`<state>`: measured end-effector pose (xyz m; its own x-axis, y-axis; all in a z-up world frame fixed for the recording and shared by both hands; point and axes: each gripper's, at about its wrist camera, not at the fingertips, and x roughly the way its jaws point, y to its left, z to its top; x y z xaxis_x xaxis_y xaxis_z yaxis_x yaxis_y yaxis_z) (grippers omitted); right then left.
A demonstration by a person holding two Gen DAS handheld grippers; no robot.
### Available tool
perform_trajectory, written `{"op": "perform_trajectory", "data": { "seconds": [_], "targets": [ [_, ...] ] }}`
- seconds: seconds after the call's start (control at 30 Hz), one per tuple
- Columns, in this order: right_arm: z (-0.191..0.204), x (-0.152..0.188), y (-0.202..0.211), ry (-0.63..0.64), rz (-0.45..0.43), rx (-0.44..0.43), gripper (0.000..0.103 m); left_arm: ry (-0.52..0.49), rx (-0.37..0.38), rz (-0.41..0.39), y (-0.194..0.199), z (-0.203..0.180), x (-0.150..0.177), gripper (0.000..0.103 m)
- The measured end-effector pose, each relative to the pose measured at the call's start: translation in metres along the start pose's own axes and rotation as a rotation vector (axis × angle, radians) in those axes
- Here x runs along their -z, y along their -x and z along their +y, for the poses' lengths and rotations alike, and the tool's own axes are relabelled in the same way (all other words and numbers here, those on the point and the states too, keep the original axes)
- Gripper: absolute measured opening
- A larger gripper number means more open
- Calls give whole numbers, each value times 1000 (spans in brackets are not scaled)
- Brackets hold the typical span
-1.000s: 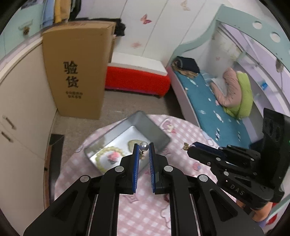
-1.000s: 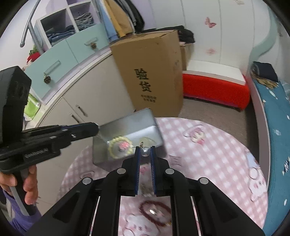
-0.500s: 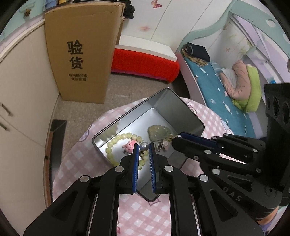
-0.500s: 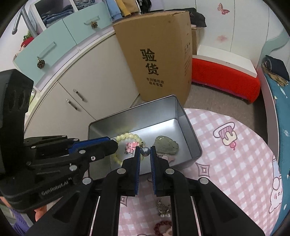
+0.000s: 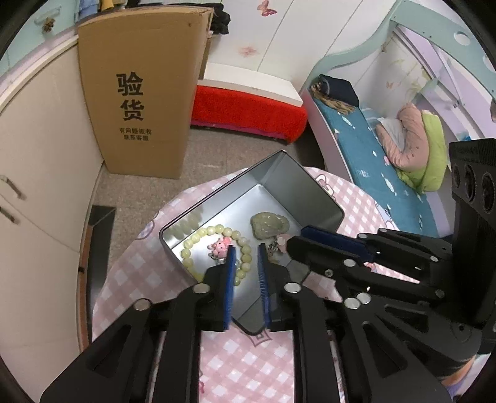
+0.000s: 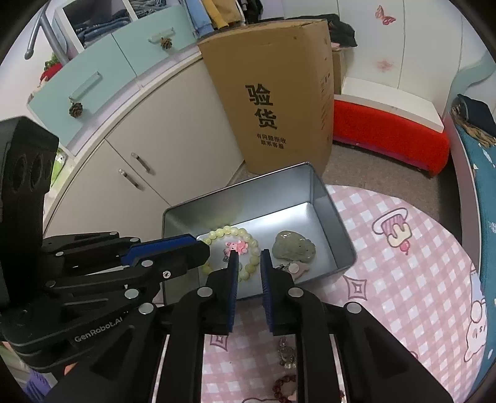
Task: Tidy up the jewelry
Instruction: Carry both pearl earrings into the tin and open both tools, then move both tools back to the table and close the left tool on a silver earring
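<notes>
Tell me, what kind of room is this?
Most likely a child's bedroom: a bed with a teal mattress in a pastel frame, butterfly stickers on the white wall, and a cupboard with folded clothes. A round table with a pink checked cloth holds a tin of jewelry.

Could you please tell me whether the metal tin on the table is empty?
Not empty: the tin holds a bead bracelet and a green pendant.

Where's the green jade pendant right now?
The green jade pendant lies on the floor of the silver metal tin, right of the pale bead bracelet in the right wrist view, just beyond the right gripper.
</notes>
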<state>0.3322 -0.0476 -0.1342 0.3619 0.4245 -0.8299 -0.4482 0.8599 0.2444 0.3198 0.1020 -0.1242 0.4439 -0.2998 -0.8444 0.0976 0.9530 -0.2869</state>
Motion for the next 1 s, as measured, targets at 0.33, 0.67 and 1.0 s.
{"op": "perform_trajectory", "data": {
  "seconds": [0.33, 0.67, 1.0],
  "targets": [
    [-19, 22, 66, -7, -111, 30, 37, -5, 43, -118, 43, -27, 14, 59],
    [-61, 73, 108, -44, -145, 104, 45, -101, 74, -109, 40, -83, 42, 61],
    [-108, 122, 97, -128, -90, 125, 45, -114, 65, 15, -14, -105, 60, 61]
  ]
}}
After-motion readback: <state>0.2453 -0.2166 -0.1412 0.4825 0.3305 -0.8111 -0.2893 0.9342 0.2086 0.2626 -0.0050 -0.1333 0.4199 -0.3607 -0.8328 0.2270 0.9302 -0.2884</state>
